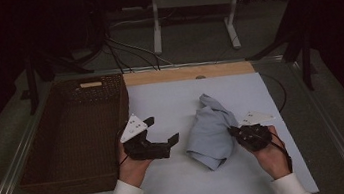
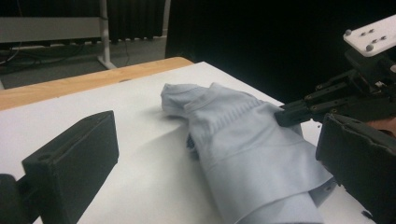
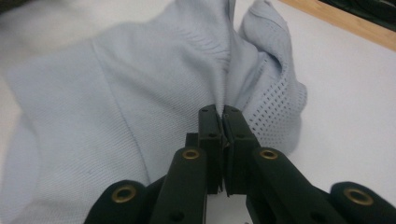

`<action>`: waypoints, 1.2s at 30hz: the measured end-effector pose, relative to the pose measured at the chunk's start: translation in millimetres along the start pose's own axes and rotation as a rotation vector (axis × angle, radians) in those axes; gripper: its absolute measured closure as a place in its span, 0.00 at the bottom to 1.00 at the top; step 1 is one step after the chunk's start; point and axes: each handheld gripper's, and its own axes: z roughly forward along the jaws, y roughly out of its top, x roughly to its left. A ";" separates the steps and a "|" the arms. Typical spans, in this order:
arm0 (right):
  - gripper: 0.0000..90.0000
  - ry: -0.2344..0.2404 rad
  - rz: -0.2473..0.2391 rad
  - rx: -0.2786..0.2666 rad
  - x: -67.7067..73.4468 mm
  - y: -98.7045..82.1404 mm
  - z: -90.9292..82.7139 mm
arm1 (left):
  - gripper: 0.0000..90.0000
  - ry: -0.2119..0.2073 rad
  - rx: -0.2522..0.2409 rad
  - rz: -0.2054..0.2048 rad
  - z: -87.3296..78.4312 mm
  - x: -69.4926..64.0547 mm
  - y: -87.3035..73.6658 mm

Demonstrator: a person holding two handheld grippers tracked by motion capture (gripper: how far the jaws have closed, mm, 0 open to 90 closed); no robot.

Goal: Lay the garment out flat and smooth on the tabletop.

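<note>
- Pale blue knit cloth [image 1: 212, 131], a crumpled garment with ribbed and perforated patches, is lying on the white table top [image 1: 182, 186], right of the middle and between my two grippers.
- My right gripper [image 1: 231, 130] is pinching a fold at the garment's right edge; in the right gripper view its jaws are standing closed against each other with the fabric [image 3: 140, 93] gathered into a ridge and caught at the tips.
- My right hand [image 1: 271, 154] is wrapping around that gripper's body, with the grey three-cornered plate [image 1: 257, 116] sitting on top of it.
- My left gripper [image 1: 163, 131] is hovering just left of the garment, jaws spread wide and gripping nothing; in the left gripper view the cloth [image 2: 247, 154] is lying ahead between the two black jaws without touching either.
- My left hand [image 1: 131, 168] is resting on the table near the front edge.
- Woven brown basket [image 1: 71, 135] is sitting at the left side of the table, just beside my left gripper.
- Bare wooden strip [image 1: 187, 73] is running along the far edge of the white top.
</note>
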 end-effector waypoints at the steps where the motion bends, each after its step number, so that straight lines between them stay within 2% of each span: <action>1: 0.98 -0.007 0.006 0.003 -2.3 -2.7 -1.3 | 0.00 0.001 0.000 0.000 0.0 0.3 0.0; 4: 0.98 -0.014 0.033 0.011 -8.9 -11.0 -4.9 | 0.00 0.001 0.002 -0.001 0.2 0.1 -0.1; 13: 0.97 -0.043 0.072 0.028 -21.4 -30.4 -12.8 | 0.00 0.001 0.004 0.001 0.4 -0.6 -0.3; 22: 0.97 -0.057 0.081 0.059 -27.1 -41.8 -15.3 | 0.00 0.001 0.002 0.000 -0.3 -0.7 -0.1; 27: 0.96 -0.053 0.084 0.056 -27.2 -41.1 -16.7 | 0.00 0.001 0.003 0.002 -0.1 -0.9 -0.1; 31: 0.85 -0.052 0.083 0.046 -26.3 -37.4 -19.7 | 0.00 0.001 0.006 0.002 0.5 -0.9 -0.5; 36: 0.59 -0.063 0.095 0.034 -25.8 -34.2 -23.4 | 0.00 0.002 0.008 0.003 0.6 -1.0 -0.7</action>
